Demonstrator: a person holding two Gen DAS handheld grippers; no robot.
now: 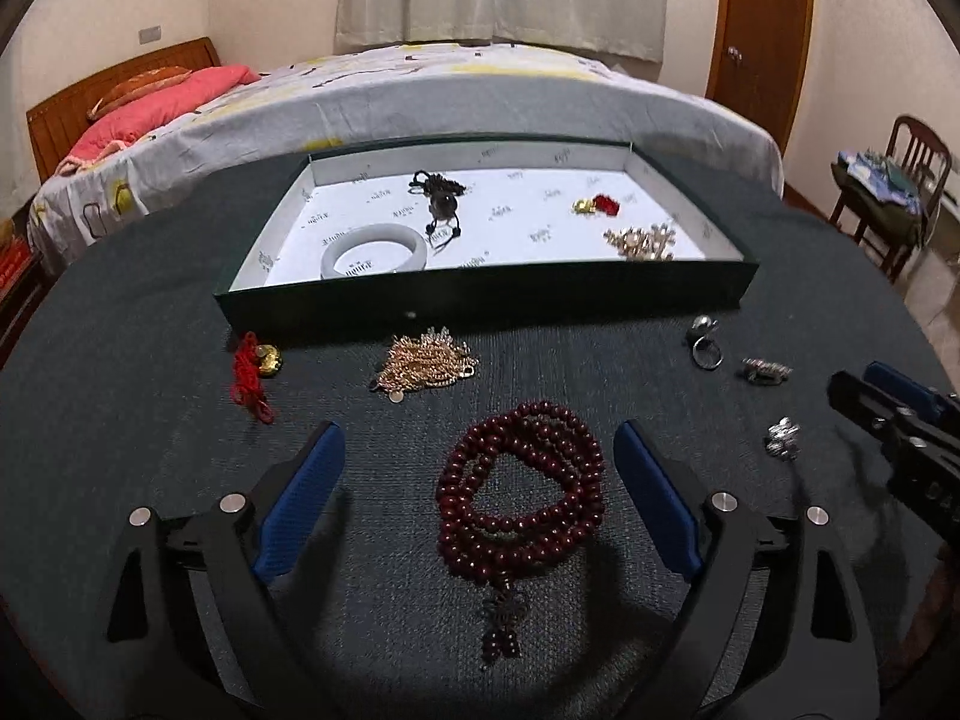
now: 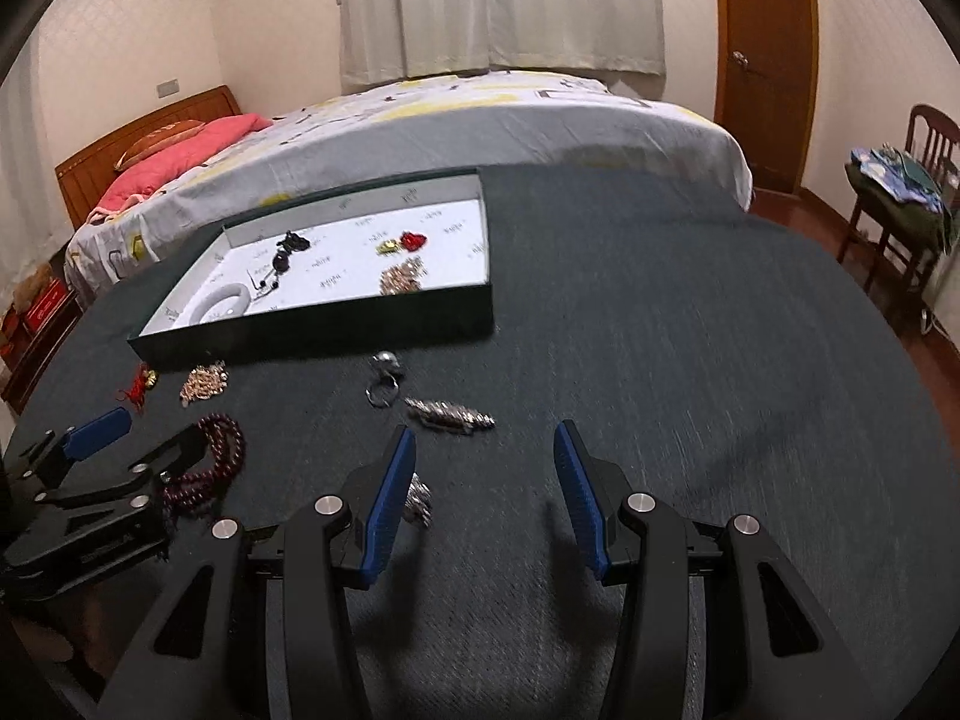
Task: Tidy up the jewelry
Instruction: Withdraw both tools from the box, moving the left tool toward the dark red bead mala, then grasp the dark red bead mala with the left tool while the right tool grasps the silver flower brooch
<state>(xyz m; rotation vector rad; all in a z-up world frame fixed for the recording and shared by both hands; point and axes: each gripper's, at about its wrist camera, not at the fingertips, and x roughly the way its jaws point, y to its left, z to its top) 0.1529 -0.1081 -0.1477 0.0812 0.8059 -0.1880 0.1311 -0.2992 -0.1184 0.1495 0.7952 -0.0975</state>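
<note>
The right half of the table (image 2: pixel 720 360) is bare cloth with free passage from the near edge to the far edge. The tray (image 1: pixel 480 300) blocks the centre-left far side; its near wall stands upright. Before that wall, a ring (image 2: pixel 384 381), a silver piece (image 2: pixel 450 414), a gold chain (image 1: pixel 426 360) and a red cord (image 1: pixel 249 375) lie scattered with narrow gaps between them. The beads (image 1: pixel 522 492) lie between the spread fingers of the left gripper (image 1: pixel 480 480), clear of both. The tray floor is free at centre.
</note>
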